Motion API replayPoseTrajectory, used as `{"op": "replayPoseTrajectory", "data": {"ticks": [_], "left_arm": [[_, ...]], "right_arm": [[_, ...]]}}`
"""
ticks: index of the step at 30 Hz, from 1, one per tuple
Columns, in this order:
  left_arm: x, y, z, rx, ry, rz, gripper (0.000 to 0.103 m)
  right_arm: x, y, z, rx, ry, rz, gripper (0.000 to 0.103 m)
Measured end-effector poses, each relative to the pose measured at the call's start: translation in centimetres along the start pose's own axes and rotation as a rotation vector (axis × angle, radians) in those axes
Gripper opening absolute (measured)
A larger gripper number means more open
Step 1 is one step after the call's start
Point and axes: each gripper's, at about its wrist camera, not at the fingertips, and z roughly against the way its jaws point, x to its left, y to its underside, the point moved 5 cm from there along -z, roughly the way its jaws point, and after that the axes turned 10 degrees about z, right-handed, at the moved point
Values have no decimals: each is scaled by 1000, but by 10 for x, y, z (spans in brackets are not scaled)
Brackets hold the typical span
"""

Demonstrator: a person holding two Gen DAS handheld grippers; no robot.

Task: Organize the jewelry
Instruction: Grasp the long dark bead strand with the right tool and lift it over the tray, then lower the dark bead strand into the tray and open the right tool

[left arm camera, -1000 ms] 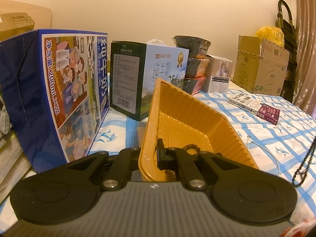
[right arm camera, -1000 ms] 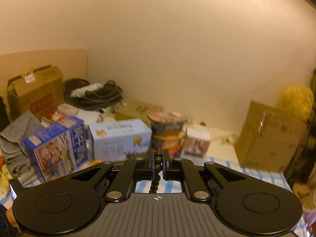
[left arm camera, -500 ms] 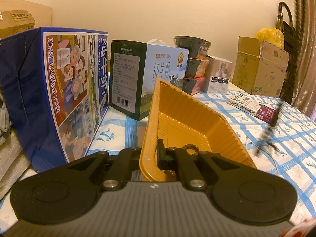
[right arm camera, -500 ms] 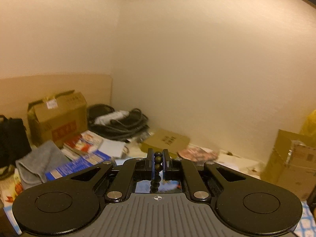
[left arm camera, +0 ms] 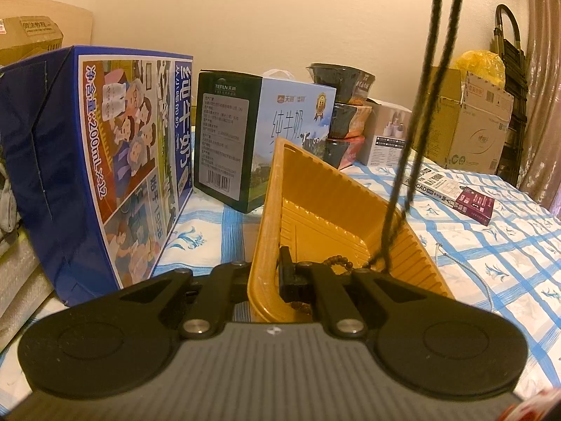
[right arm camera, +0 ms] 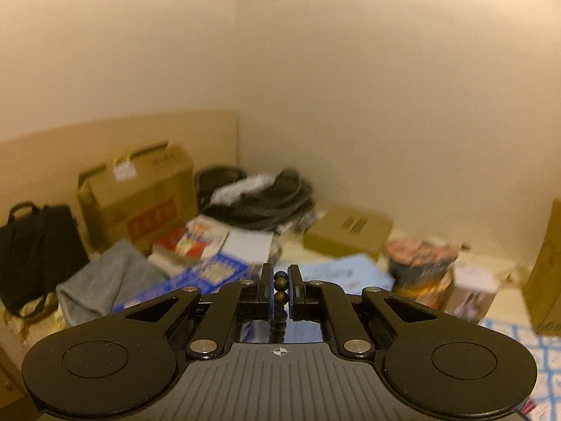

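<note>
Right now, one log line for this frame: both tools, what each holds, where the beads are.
left tool: shut on yellow tray rim | right tool: shut on dark bead necklace | necklace hanging down, lower end in tray | phase: lowering into tray

We see plain cream walls (right arm camera: 350,70) meeting at a corner, under warm yellowish light. The blue-checked tablecloth (left arm camera: 508,245) covers the work surface. Cardboard boxes (left arm camera: 470,122) stand against the wall; a curtain (left arm camera: 543,87) hangs at far right (folds only partly visible).
</note>
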Motion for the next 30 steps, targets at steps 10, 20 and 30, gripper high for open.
{"op": "replayPoseTrajectory", "data": {"ticks": [10,20,30], "left_arm": [[1,1,0,2,2,9,6],[2,1,0,4,2,11,6],[3,2,-1,5,3,15,6]], "right_arm": [[16,95,-56,211,-83,-138,7],[9,92,-60,96,-87,-180,7],[-1,115,-61,56,-75,-289,7]]}}
